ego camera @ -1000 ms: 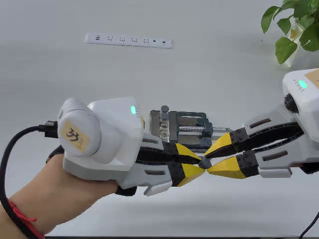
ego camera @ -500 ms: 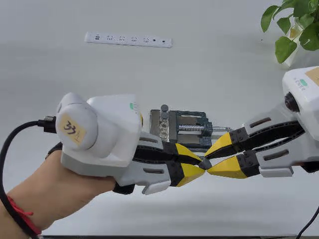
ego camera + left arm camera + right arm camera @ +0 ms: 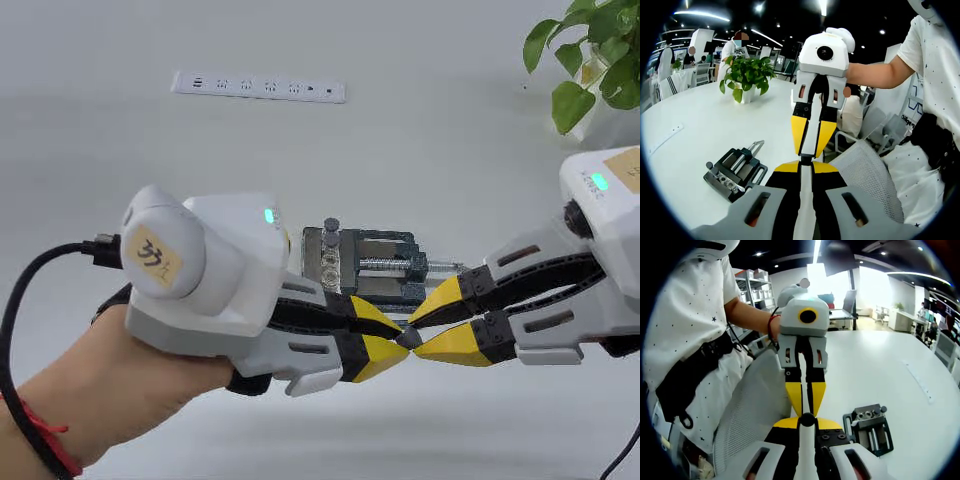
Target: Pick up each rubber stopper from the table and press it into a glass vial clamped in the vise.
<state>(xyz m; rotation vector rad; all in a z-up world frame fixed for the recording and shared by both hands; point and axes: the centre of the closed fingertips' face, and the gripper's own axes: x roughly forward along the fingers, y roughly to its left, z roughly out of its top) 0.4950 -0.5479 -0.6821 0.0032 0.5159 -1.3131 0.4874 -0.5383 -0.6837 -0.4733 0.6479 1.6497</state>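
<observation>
Now I'm regripping mid-air: right gripper (image 3: 415, 337) pinches the rubber stopper (image 3: 407, 338), left gripper (image 3: 397, 338) closed, tips against it. Next, I'd press it into a vial (image 3: 329, 262) in the vise (image 3: 385, 262).

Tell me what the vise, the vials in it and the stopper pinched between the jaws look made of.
The vise looks like metal: dark grey matte body, bright threaded screw. The stopper is dark grey and dull, consistent with rubber, though too small to be sure. The vials are clear and glinting, probably glass.

The left gripper's (image 3: 399, 338) rear has lifted slightly; the right gripper (image 3: 415, 337) has dropped; the rubber stopper (image 3: 407, 338) between them sits slightly nearer.
</observation>
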